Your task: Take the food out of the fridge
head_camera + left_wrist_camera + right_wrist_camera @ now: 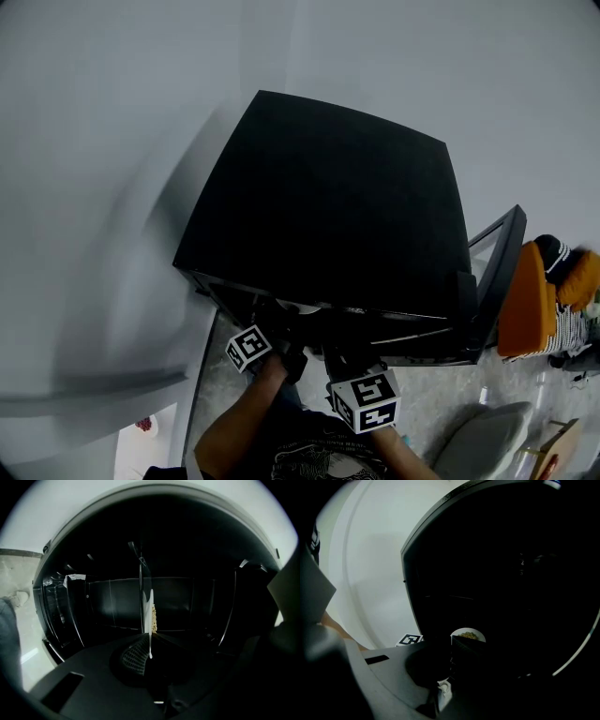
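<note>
The left gripper (146,641) has its two jaws pressed together on the thin rim of a white plate (146,602). That plate shows edge-on in the left gripper view as an upright line, and a heap of yellowish grainy food (153,616) lies on it just past the jaw tips. The floor lies along the left edge of that view, so this gripper is turned on its side. The right gripper (451,641) has its jaws together with nothing between them. Its tips are just short of the same plate, and I cannot tell whether they touch it.

Each gripper carries one cube printed with black-and-white square patterns: the left cube (248,347) and the right cube (366,401).

There is one plate of food, and it sits inside the one black fridge (319,206), near the open front. The fridge's door (502,272) is swung out to the right in the head view.

Both of the person's forearms reach forward side by side from the bottom of the head view, the left one (234,422) bare. Both grippers point into the opening. A shoe (18,597) shows on the floor at the left of the left gripper view.
</note>
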`<action>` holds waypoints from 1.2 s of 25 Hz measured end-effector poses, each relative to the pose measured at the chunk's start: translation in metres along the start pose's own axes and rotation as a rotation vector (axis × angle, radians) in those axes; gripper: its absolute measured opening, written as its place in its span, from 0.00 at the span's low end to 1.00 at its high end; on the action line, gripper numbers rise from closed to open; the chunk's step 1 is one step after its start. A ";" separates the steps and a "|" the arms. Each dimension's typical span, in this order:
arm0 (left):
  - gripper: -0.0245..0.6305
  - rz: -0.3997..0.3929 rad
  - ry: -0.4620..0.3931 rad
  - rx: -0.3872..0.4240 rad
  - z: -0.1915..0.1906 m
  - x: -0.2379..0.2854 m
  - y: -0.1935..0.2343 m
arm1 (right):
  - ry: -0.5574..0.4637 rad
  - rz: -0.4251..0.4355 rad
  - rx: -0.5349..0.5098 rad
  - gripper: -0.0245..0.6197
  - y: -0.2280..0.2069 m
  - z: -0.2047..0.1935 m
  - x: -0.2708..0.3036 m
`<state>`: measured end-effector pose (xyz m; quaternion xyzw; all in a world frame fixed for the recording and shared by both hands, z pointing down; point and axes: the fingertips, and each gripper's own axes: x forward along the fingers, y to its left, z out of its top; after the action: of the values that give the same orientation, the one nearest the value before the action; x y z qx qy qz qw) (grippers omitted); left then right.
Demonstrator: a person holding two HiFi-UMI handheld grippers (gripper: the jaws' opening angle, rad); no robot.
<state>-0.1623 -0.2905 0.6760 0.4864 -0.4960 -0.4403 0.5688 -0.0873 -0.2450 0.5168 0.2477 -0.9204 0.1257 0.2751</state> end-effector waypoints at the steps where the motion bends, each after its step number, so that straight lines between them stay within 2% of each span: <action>1: 0.07 -0.004 0.003 0.003 -0.001 -0.003 -0.001 | -0.001 0.000 0.002 0.07 0.000 -0.001 -0.001; 11: 0.07 -0.039 -0.009 0.042 -0.011 -0.039 -0.021 | -0.042 0.019 0.025 0.07 0.008 -0.007 -0.019; 18: 0.07 -0.182 -0.038 0.027 -0.031 -0.069 -0.063 | -0.077 0.030 0.040 0.07 0.018 -0.009 -0.040; 26: 0.07 -0.198 -0.072 0.038 -0.052 -0.109 -0.088 | -0.115 0.043 0.035 0.07 0.028 -0.017 -0.068; 30: 0.07 -0.205 -0.084 0.048 -0.069 -0.127 -0.101 | -0.142 0.029 -0.030 0.07 0.032 -0.015 -0.088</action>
<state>-0.1109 -0.1718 0.5566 0.5292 -0.4777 -0.5040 0.4877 -0.0336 -0.1789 0.4757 0.2384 -0.9429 0.0981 0.2109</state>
